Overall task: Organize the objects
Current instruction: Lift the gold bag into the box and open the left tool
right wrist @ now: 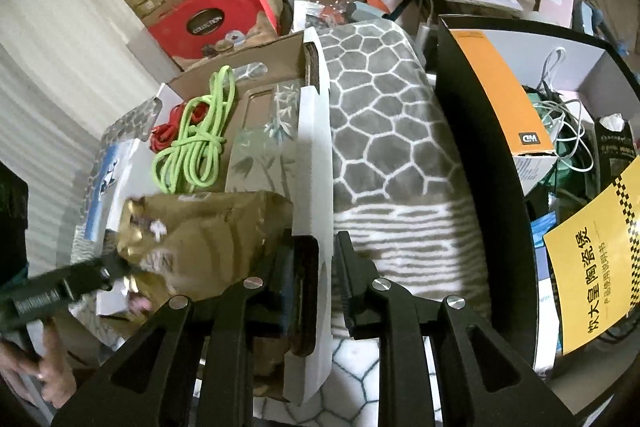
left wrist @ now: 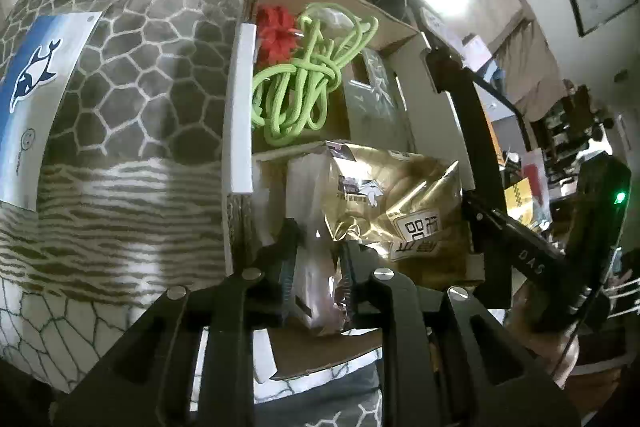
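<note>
- Left gripper [left wrist: 318,267]: jaws narrow, closed on the pale crimped end of the gold bag [left wrist: 400,187]; only a thin strip of film sits between the pads, so could slip free if tugged.
- Gold bag: lies in the near part of the cardboard box [left wrist: 240,87], across a brown divider, its held end raised towards the camera. Could tip back over the near edge onto the patterned blanket [left wrist: 140,67] if let go here.
- Right gripper [right wrist: 322,259]: jaws close together, clamped over the white-edged side wall of the box. Could bend or tear the cardboard if pulled sideways, or drag the whole box across the soft blanket.
- Soft, uneven bedding under the box: little support, so may tilt it when pressed from above.
- Green cord [left wrist: 300,87]: loose coils in the far compartment, just beyond the bag, beside a red ribbon [left wrist: 276,35]. Might snag on a corner of the bag if pushed further in.
- Crinkly, puffed foil: risks crushing whatever is inside if squeezed harder.
- Two tools working close over one small box: risks a knock between them.
- Blurred left tool in the right wrist view: hard to judge how firm that hold is.
</note>
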`<state>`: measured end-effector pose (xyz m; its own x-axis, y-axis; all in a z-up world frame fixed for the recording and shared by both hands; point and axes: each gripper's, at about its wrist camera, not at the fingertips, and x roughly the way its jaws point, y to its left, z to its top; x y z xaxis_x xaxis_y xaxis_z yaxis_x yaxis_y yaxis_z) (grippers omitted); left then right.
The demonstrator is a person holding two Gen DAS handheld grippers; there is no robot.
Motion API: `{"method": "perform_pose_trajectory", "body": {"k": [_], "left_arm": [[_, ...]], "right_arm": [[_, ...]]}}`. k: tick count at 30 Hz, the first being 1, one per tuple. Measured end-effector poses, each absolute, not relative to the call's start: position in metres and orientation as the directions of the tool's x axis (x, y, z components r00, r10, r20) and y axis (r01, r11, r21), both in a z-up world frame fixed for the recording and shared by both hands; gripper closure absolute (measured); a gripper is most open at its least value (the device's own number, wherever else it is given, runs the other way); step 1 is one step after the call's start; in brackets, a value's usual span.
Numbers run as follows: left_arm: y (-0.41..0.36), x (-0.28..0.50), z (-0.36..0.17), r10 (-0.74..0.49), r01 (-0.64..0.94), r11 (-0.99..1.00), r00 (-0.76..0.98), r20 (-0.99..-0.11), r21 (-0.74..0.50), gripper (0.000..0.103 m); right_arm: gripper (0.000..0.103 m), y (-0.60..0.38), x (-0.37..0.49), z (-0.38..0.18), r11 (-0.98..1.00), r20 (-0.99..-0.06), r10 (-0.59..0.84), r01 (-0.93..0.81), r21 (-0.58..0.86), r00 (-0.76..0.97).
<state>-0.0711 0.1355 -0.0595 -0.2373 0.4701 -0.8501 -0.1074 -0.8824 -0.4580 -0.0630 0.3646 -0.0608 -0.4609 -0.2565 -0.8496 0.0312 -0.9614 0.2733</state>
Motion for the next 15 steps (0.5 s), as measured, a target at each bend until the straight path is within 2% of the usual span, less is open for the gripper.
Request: {"method": "perform_pose_trajectory", "body": {"k": [6,7,11,13,15], "left_arm": [[0.132,-0.076,-0.056,0.496,-0.122,-0.868,-0.188,-0.848,-0.481,0.077],[0.13,-0.076,-0.054,0.515,-0.123,-0.857,-0.178,-0.838,-0.5,0.074],[0.12,-0.075,-0.034,0.531,-0.156,-0.847,-0.212,-0.821,-0.508,0.046],[0.113,-0.075,-0.023,0.524,-0.17,-0.852,-0.238,-0.818,-0.496,0.038],[0.106,-0.077,-0.014,0.529,-0.174,-0.849,-0.252,-0.81,-0.5,0.038]], "right_arm": [[0.083,0.364,-0.063,-0.061,-0.964,-0.851,-0.247,0.032,0.262,-0.464],[0.083,0.364,-0.063,-0.061,-0.965,-0.851,-0.247,0.034,0.261,-0.464],[0.082,0.364,-0.063,-0.06,-0.966,-0.851,-0.245,0.037,0.258,-0.465],[0.081,0.364,-0.062,-0.06,-0.965,-0.85,-0.246,0.035,0.26,-0.466],[0.081,0.364,-0.062,-0.06,-0.965,-0.85,-0.245,0.035,0.259,-0.466]]}}
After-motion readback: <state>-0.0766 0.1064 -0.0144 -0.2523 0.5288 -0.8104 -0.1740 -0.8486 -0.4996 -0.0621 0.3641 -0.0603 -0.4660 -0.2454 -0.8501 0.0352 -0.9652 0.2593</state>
